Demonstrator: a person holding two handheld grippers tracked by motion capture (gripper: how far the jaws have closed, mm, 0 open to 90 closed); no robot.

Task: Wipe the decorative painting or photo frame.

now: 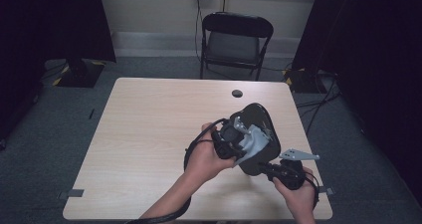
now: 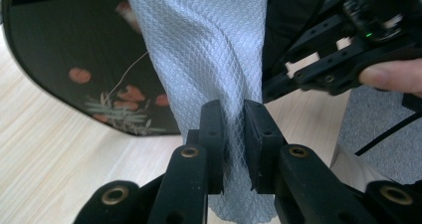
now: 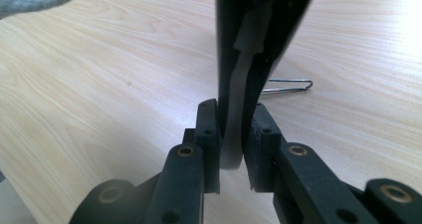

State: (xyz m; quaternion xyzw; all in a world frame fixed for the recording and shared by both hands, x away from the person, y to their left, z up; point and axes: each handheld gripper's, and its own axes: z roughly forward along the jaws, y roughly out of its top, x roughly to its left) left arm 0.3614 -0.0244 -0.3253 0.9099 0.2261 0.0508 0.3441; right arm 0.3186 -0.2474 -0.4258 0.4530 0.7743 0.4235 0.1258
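Over the table's [image 1: 149, 134] 4 o'clock quarter, a dark tray [image 1: 259, 134] with a flower pattern is held up on edge, clear of the wood. The right gripper [image 3: 231, 129] has its jaws clamped on the tray's lower rim, at about 5 o'clock of the tray in the high view. The left gripper [image 2: 233, 134] sits at the tray's 9 o'clock, its jaws pinched tight on a grey waffle-weave cloth [image 2: 209, 59] that hangs against the tray's painted face. In the right gripper view a thin wire clip [image 3: 288, 87] lies on the wood just beyond the tray, at 2 o'clock of the jaws. The table's far edge carries a round cable hole [image 1: 237, 93] at 12 o'clock; a folding chair [image 1: 236, 40] stands well beyond it. The tabletop from 7 to 11 o'clock is bare wood, while both hands work near the near-right edge.
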